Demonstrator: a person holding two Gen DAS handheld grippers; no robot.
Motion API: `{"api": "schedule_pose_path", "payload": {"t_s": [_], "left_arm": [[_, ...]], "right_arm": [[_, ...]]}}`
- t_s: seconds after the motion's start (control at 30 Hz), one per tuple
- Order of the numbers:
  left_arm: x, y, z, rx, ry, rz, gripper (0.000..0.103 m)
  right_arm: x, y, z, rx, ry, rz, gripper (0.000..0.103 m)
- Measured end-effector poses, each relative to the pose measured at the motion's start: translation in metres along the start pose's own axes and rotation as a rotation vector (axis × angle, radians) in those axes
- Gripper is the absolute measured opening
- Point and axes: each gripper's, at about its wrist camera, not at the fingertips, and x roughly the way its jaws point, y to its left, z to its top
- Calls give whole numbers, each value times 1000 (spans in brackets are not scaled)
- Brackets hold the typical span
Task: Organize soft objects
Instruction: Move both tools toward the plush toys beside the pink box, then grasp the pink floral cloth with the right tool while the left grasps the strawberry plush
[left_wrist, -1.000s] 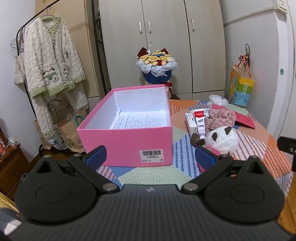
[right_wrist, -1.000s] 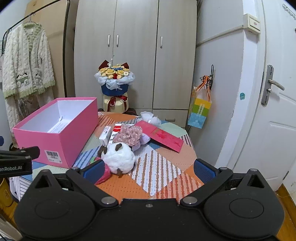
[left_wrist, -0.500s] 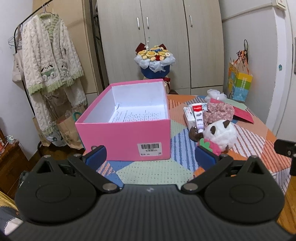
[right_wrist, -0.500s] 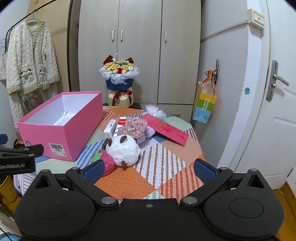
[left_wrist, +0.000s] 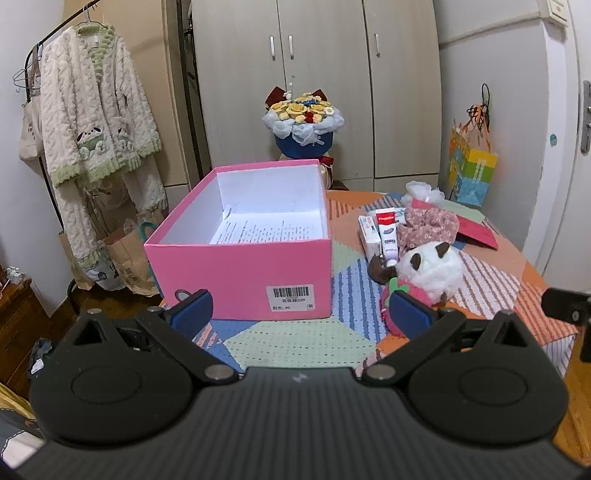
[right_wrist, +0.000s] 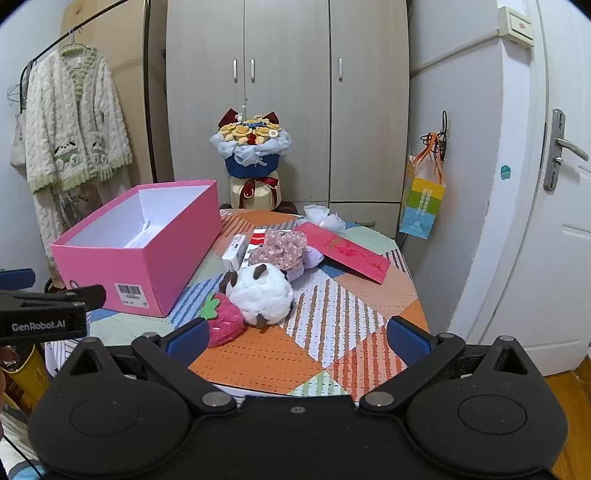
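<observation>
Both grippers, left gripper (left_wrist: 300, 314) and right gripper (right_wrist: 295, 338), spread wide, empty, short of pink box (left_wrist: 240, 269).

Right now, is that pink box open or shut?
Open. The pink box has no lid on; its white inside shows, holding only a printed sheet.

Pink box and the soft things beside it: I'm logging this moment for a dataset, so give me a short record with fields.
container: pink box, open, no lid on it, a printed sheet inside
soft items on table: white panda plush, pink strawberry plush, floral fabric piece
other items: toothpaste tube, red envelope
surface: patchwork tablecloth
left gripper: open, holding nothing
right gripper: open, holding nothing
progress: no soft item in the box yet
</observation>
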Motion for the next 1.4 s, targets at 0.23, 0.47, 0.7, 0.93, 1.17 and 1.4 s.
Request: {"api": "schedule_pose_path", "payload": {"t_s": [0.23,0.47,0.7,0.93,1.17,1.4], "left_arm": [[-4,0,-2,-3,-11,-13,103],[-6,-2,-5,5,-7,-26,103],[-3,-6,-5,11,4,-38,103],[9,-16,-2,47,16,-50,103],[38,-21,5,21,27,-92,103],[60,-27,14,32,-16,-197,103]], "right_arm": [[-5,-2,0,0,-12,-1,103],[-7,-7,-2,25,-5,58,103],[-8,-11,-3,33,-8,70,103],[-3,-19,9,42,-22,121,103],[16,-23,21,47,-49,182,103],[52,-26,37,-19,-86,216,103]]}}
